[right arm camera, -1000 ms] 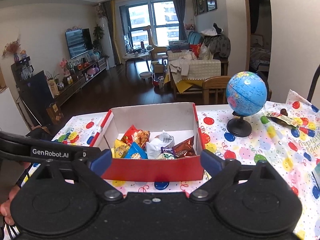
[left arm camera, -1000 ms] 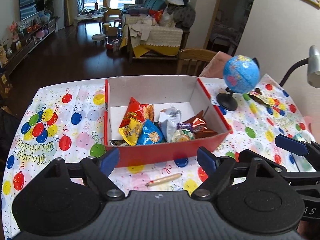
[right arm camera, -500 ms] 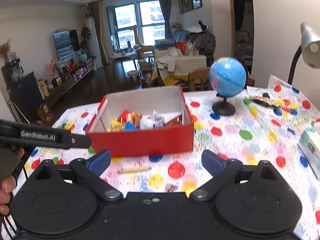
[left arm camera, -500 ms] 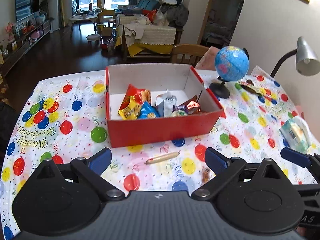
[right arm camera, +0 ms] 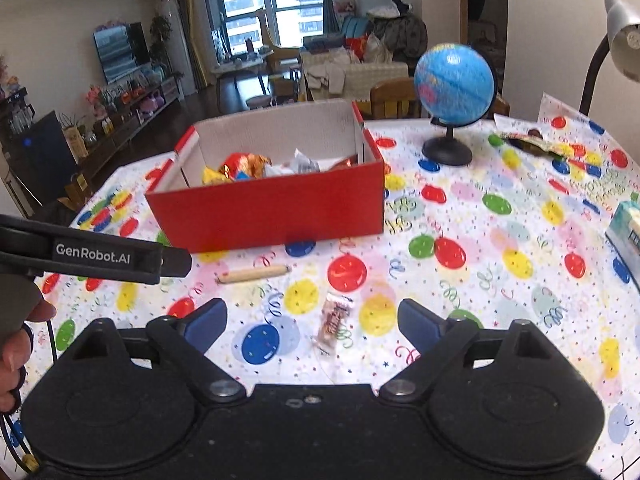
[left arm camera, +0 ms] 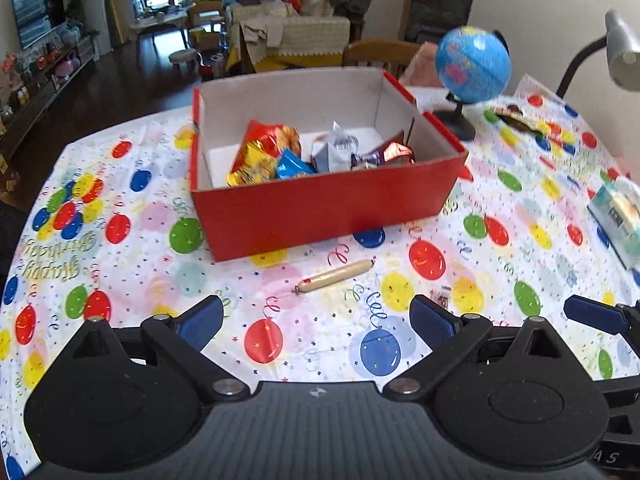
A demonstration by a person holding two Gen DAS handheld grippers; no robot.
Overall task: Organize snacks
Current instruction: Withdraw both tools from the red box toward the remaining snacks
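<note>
A red box [left arm camera: 320,204] with white inside walls holds several snack packets [left arm camera: 276,156]; it also shows in the right wrist view [right arm camera: 272,212]. A tan sausage stick [left arm camera: 336,276] lies on the balloon tablecloth in front of the box, seen too in the right wrist view [right arm camera: 254,273]. A small clear-wrapped snack [right arm camera: 334,320] lies nearer, between my right gripper's fingers. My left gripper [left arm camera: 316,322] is open and empty, back from the stick. My right gripper [right arm camera: 312,322] is open and empty above the small snack.
A blue globe [left arm camera: 472,66] on a black stand sits right of the box. A snack wrapper [right arm camera: 532,142] lies behind it. A tissue pack [left arm camera: 618,216] is at the right table edge. A lamp [right arm camera: 620,36] leans in at far right. A chair [left arm camera: 380,52] stands behind the table.
Both grippers have pulled back from the box and stayed open. The box looks smaller and farther; the sausage stick and the small wrapped snack are now in front of the fingers.
</note>
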